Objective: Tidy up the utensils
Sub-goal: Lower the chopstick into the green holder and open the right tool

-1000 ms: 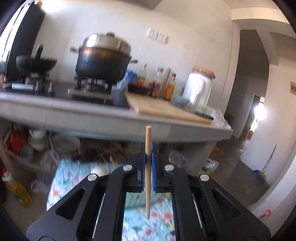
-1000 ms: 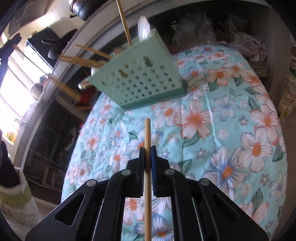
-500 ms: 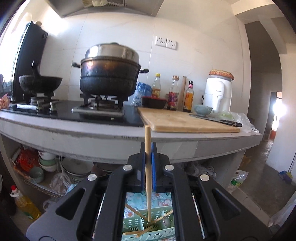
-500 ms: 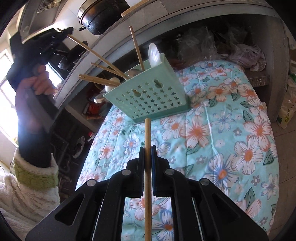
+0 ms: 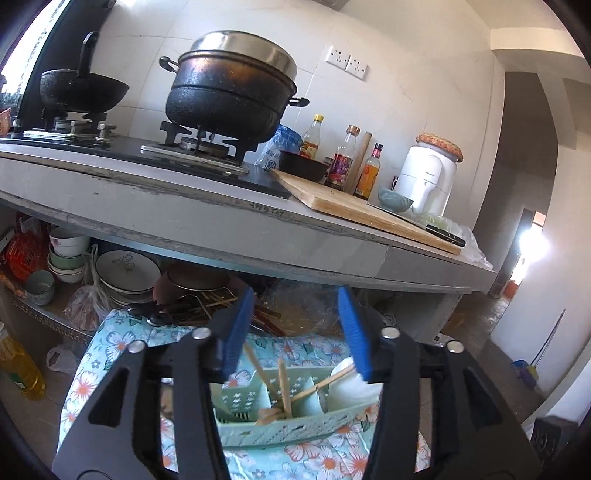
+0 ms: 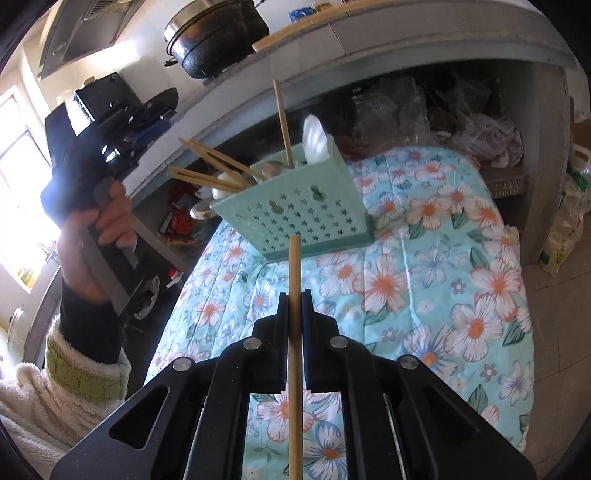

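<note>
Floral quilt [image 6: 443, 280] fills the frame; mint utensil caddy [image 6: 306, 210] sits upper centre. Left gripper [image 5: 297, 332], jaws just opened, empty above caddy: chopstick delivered. Right gripper [image 6: 295, 306] clamps a chopstick [image 6: 294, 332]; next, lower it into the caddy.

A home kitchen, lived-in and busy: across the upper left of the left wrist view a gas stove [image 5: 192, 147] carries a blackened lidded pot [image 5: 232, 96] and a dark wok [image 5: 83, 90]. Right of centre, a wooden cutting board [image 5: 354, 206] lies on the grey counter [image 5: 221, 225], sauce bottles [image 5: 341, 160] lined up behind it against white wall tiles. Lower left, stacked bowls [image 5: 68, 251] and plates [image 5: 127, 267] fill the shelf under the counter. In the right wrist view's upper left corner, there's a range hood [image 6: 88, 33].
</note>
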Tool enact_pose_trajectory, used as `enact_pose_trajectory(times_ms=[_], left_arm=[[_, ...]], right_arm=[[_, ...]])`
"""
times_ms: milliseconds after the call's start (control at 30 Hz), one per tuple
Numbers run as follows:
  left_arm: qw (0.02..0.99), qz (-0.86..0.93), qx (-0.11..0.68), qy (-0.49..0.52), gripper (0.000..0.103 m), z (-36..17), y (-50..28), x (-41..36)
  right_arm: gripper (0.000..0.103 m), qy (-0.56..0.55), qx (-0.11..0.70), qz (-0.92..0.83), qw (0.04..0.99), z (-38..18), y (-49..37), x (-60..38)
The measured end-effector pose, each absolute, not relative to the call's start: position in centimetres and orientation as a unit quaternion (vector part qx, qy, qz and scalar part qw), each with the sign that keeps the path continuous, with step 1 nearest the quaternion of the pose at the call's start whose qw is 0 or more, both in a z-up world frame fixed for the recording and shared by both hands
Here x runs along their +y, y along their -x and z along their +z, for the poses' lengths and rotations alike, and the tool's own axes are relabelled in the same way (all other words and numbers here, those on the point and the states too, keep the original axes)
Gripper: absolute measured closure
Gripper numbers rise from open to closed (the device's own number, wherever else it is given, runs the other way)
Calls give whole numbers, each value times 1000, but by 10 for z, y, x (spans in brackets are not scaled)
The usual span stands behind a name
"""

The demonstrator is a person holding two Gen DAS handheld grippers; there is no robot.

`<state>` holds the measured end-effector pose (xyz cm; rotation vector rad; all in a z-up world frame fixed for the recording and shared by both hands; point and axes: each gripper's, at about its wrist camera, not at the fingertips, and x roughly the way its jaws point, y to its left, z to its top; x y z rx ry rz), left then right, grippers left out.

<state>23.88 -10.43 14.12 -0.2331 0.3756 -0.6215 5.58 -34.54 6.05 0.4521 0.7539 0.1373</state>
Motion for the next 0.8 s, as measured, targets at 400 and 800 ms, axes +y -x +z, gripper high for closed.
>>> enact_pose_trajectory(times_ms=[400, 800], left_arm=[[924, -298, 217, 98, 25, 91, -161, -34], [911, -260, 308, 88, 25, 17, -135, 2]], right_arm=[[96, -157, 254, 85, 951, 157, -98, -330], [96, -64, 268, 74, 958, 173, -206, -287]])
